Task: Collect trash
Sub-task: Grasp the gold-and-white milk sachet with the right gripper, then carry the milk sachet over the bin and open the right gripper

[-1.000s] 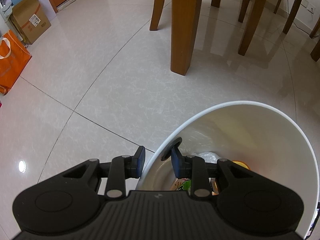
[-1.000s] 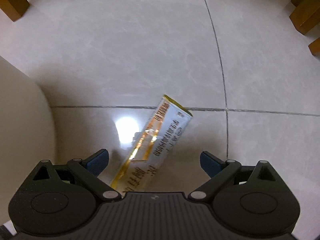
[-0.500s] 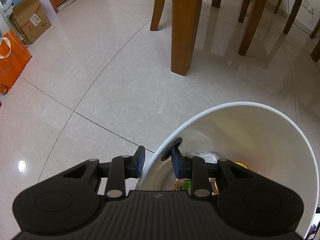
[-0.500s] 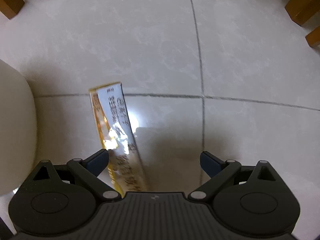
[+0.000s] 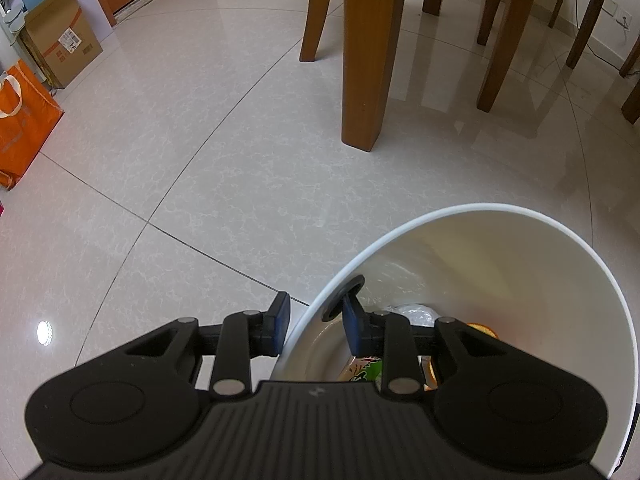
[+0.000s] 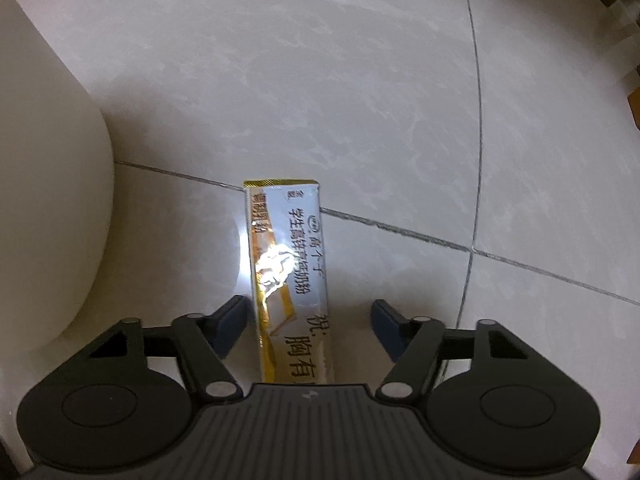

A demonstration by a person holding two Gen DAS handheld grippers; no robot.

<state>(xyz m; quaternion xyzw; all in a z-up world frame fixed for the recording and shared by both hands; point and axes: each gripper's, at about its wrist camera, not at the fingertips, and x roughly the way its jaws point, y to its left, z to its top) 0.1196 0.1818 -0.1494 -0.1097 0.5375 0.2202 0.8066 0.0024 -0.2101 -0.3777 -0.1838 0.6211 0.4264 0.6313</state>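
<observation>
Now the right claw [image 6: 306, 322], spread wide over the wrapper [image 6: 290, 276] beside the bin [image 5: 460, 216] (left claw [image 5: 314, 320] clamps its rim), must close.

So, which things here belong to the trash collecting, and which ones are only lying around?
Belong to the job:
- white bin, clamped at its rim by the left gripper
- gold and white wrapper between the open fingers of the right gripper

Just lying about:
- orange bag
- cardboard box
- wooden table legs

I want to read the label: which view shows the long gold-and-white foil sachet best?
The right wrist view: the gold-and-white foil sachet lies on the floor between the open right gripper, print facing up. The left wrist view misses it.
</observation>
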